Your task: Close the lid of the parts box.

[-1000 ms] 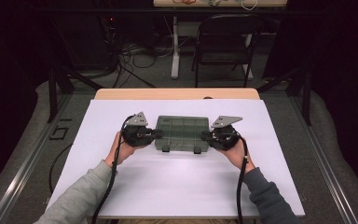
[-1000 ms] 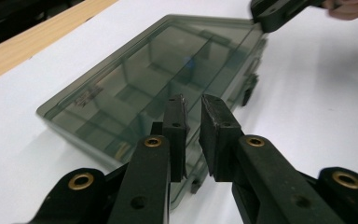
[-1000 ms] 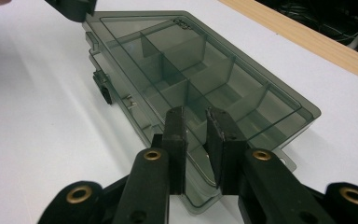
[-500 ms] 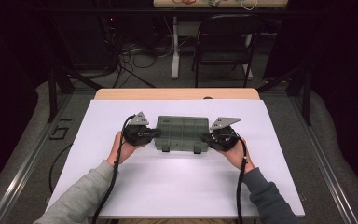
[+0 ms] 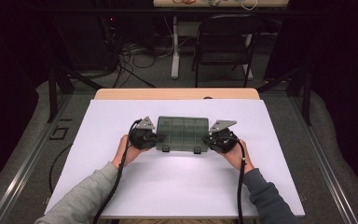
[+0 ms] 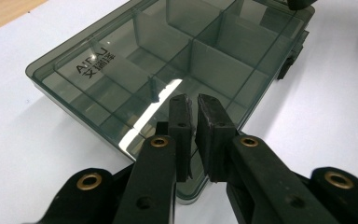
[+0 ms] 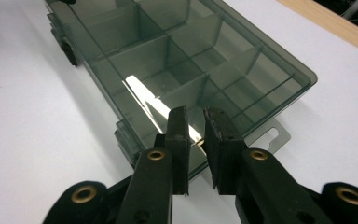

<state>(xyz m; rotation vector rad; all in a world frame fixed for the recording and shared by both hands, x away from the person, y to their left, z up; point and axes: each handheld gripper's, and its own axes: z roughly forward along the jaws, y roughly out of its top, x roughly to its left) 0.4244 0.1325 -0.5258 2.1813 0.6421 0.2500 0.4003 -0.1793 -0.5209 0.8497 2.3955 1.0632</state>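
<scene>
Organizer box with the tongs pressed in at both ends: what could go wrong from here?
1. Both the left tongs and the right tongs look nearly shut and meet the organizer box only at its short ends, so it could slip or pop up if squeezed or lifted.
2. The smooth white table cover offers little grip, so uneven pushing may spin the box.
3. The two front latches look closed; any lid opening needs them released first.
</scene>
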